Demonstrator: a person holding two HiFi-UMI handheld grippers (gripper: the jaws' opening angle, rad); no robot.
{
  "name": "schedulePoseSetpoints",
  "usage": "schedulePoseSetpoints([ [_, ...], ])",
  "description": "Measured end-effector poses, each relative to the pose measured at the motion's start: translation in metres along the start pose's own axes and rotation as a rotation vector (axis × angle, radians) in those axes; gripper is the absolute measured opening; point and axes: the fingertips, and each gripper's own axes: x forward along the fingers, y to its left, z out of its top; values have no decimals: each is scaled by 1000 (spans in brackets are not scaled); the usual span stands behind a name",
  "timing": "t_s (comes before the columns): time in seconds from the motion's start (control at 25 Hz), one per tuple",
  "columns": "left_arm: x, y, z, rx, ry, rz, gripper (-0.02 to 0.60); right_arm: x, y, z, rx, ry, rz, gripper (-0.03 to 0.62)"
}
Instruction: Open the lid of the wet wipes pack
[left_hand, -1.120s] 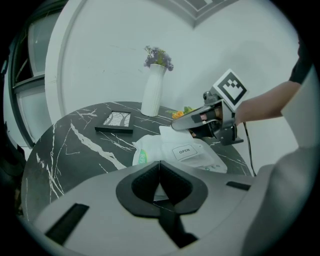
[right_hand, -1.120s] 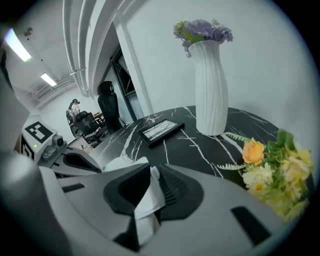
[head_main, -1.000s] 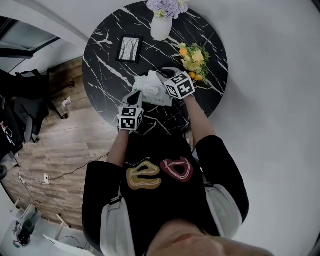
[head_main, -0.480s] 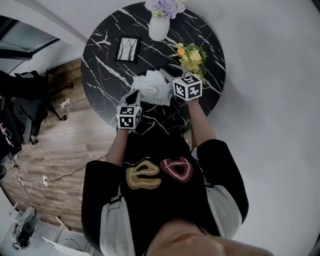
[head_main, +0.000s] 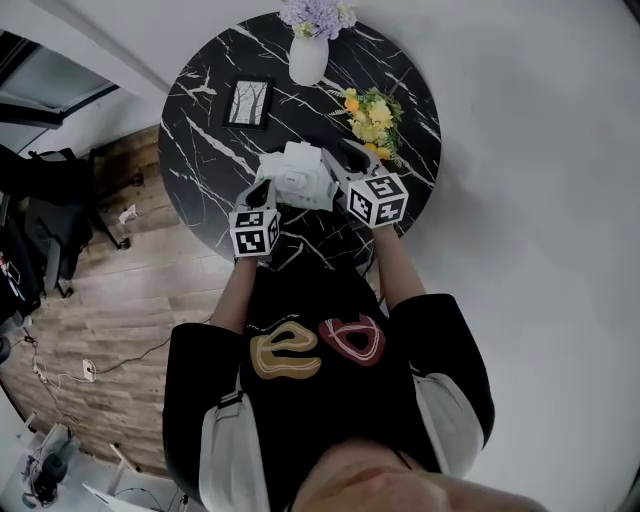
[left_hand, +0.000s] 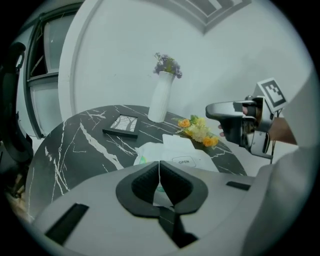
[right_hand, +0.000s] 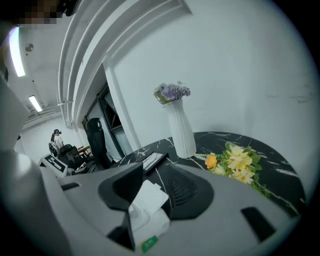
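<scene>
On the round marbled table (head_main: 205, 120) lies a soft white wipes pack (head_main: 298, 180).

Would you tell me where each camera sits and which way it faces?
Head view: on the person's head, looking down at the marble table; torso, arms, left claw, right claw show.
Left gripper view: on the left claw, facing across the table; jaws shut on the wet wipes pack.
Right gripper view: on the right claw, facing the white vase; jaws have just been opening, the pack's raised lid between them, ungripped.
Shared by gripper views: vase, yellow flowers.
</scene>
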Motion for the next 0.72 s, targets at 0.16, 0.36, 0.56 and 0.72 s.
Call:
schedulePoseSetpoints([
  [0.16,-9,-12,14,1,-63,-12,18,-15,14,1,-57,-15,-3,158],
  [0.36,-26,-32,31,19,-144,-34,18,-37,30,-1,-97,-40,-5,158],
  [0.56,-46,-50,47,25,-220,-45,18,-56,42,-6,-120,-57,-7,158],
  [0.72,-59,-65,54,41,-263,-52,18,-69,47,-15,-124,-56,-10,158],
])
